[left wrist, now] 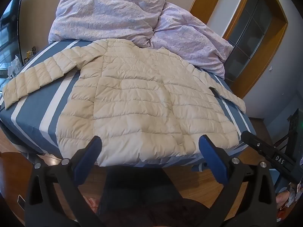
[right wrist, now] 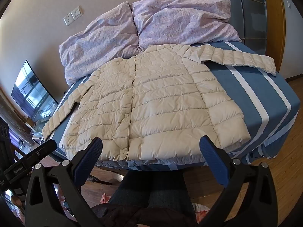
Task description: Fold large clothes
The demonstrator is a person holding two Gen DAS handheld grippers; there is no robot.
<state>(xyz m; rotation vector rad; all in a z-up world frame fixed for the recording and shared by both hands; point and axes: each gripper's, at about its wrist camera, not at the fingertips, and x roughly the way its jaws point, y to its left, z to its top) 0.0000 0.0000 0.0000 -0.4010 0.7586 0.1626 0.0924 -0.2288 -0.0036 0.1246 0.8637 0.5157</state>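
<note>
A cream quilted puffer jacket [left wrist: 140, 102] [right wrist: 151, 106] lies flat and buttoned on the bed, front side up, with both sleeves spread outward. Its hem reaches the bed's near edge. My left gripper [left wrist: 150, 141] hovers open just in front of the hem, nothing between its blue pads. My right gripper [right wrist: 151, 143] is likewise open and apart from the hem, with empty space between its fingers. The jacket's left sleeve [left wrist: 32, 77] stretches toward the bed's left side, and the other sleeve [right wrist: 240, 59] runs to the right.
The bed [right wrist: 265, 102] has a blue sheet with white stripes. A crumpled lilac duvet [left wrist: 132, 19] [right wrist: 151, 24] is piled at its head. A television [right wrist: 30, 92] stands at the left, a wooden-framed door [left wrist: 251, 34] at the right. A person's legs [right wrist: 149, 191] stand on the wood floor below.
</note>
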